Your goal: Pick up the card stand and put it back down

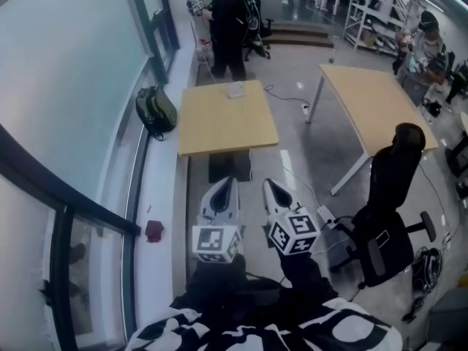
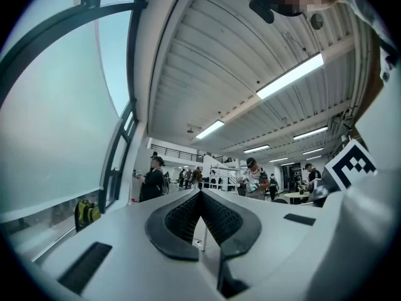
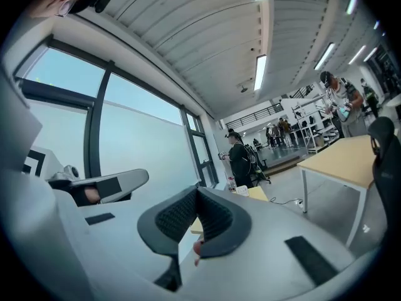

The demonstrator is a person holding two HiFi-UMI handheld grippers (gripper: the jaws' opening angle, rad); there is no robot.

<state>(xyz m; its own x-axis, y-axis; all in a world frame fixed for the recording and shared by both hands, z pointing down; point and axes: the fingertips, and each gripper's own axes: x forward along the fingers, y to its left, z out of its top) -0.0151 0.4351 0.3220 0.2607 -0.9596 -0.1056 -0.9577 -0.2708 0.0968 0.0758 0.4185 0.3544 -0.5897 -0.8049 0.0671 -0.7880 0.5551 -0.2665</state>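
Note:
A small white card stand point(image 1: 235, 89) sits at the far edge of a light wooden table point(image 1: 219, 130) ahead of me. In the right gripper view the card stand point(image 3: 241, 191) shows as a white speck on that table. Both grippers are held close to my body, well short of the table and pointing toward it. My left gripper point(image 1: 227, 180) point(image 2: 200, 193) is shut, its pads meeting at the tips with nothing between them. Beside it, my right gripper point(image 1: 268, 183) point(image 3: 197, 190) is also shut and holds nothing.
A second wooden table point(image 1: 373, 101) stands to the right, with a black office chair point(image 1: 391, 196) in front of it. A green backpack point(image 1: 155, 110) leans by the window wall at left. A person point(image 1: 228, 28) stands beyond the near table. Cables lie on the floor.

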